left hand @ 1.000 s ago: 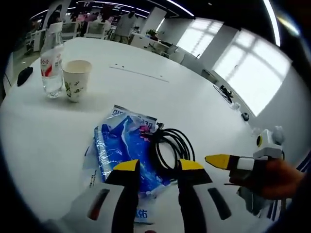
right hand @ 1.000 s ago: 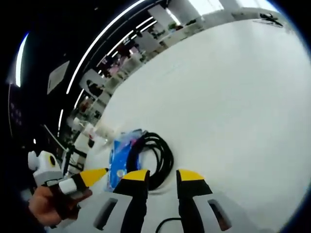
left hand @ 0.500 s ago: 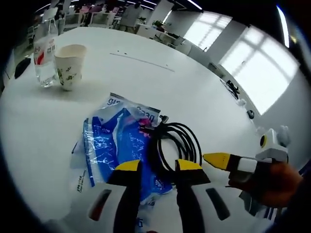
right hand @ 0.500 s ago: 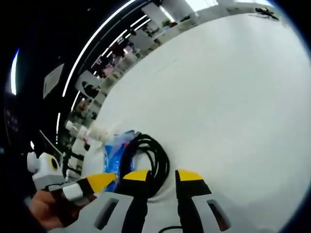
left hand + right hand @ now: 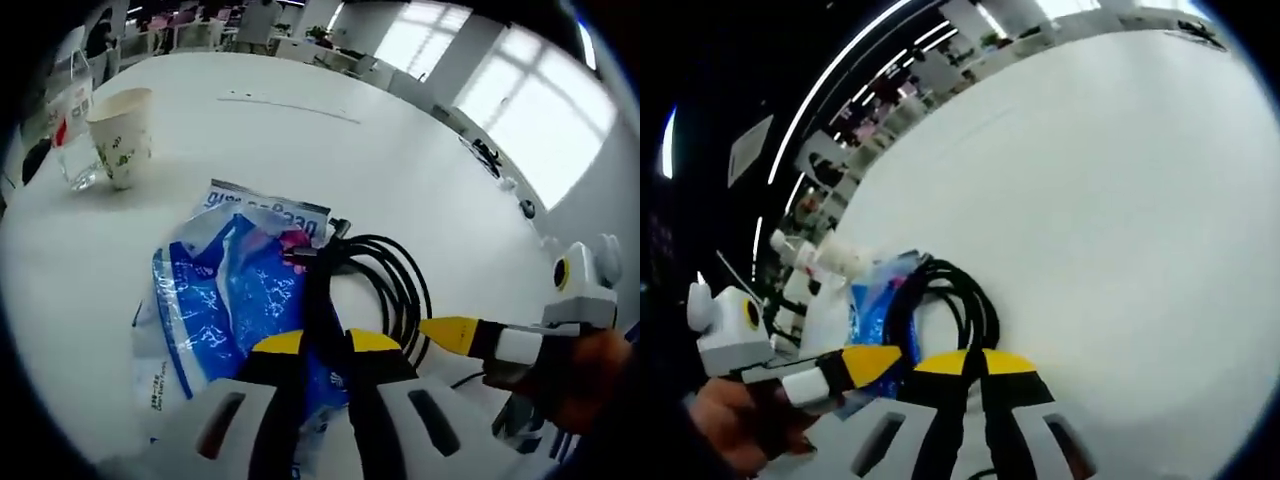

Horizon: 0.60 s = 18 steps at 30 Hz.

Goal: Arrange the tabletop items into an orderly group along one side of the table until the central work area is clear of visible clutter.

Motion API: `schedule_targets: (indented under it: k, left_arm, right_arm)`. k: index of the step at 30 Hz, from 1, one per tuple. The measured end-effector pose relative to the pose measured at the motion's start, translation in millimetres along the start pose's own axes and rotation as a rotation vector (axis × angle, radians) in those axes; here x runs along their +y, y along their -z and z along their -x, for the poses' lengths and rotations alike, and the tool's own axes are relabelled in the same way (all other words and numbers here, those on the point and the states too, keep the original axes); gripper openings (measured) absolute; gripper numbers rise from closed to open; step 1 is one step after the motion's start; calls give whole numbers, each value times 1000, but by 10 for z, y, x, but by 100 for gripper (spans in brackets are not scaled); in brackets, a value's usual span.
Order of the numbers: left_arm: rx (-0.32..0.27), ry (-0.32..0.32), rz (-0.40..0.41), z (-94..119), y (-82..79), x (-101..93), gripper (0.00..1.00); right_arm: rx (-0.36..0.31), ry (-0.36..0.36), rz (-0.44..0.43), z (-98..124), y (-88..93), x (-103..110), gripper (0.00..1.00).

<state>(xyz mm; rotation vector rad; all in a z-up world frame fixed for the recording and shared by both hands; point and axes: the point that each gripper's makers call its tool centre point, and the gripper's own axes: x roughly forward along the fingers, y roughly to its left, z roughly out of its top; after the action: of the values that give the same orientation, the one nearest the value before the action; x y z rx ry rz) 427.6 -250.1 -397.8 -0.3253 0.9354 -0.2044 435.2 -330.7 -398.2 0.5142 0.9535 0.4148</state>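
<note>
Both tongs look alike: the left tongs point(image 5: 325, 345) and the right tongs point(image 5: 976, 363) have light grey bodies with dark oblong slots, black jaws capped in yellow, and a white box bearing a yellow-ringed lens.

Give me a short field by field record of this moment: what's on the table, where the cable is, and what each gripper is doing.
surface: white table
items: black cable coil lying partly on a blue plastic bag; paper cup beside a water bottle
left gripper: jaws closed on the black cable coil
right gripper: jaws closed, cable strand between them
table centre: not yet cleared
</note>
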Motion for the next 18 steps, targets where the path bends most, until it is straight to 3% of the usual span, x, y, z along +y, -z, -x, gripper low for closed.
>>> schedule_targets:
  k: [4, 7, 10, 15, 18]
  left_arm:
    - [6, -29, 6, -35, -18, 200, 9]
    - [11, -70, 10, 154, -6, 237, 8]
    - [12, -107, 26, 166, -7, 459, 8]
    - [19, -137, 46, 268, 67, 633, 7]
    - [16, -145, 65, 365, 124, 643, 6]
  right_arm:
    - [16, -29, 41, -12, 87, 133, 1]
    - [38, -58, 54, -69, 163, 276, 1]
    - [55, -79, 85, -112, 210, 402, 1]
    - [98, -105, 131, -150, 337, 554, 1]
    - [116, -110, 151, -151, 416, 609, 1]
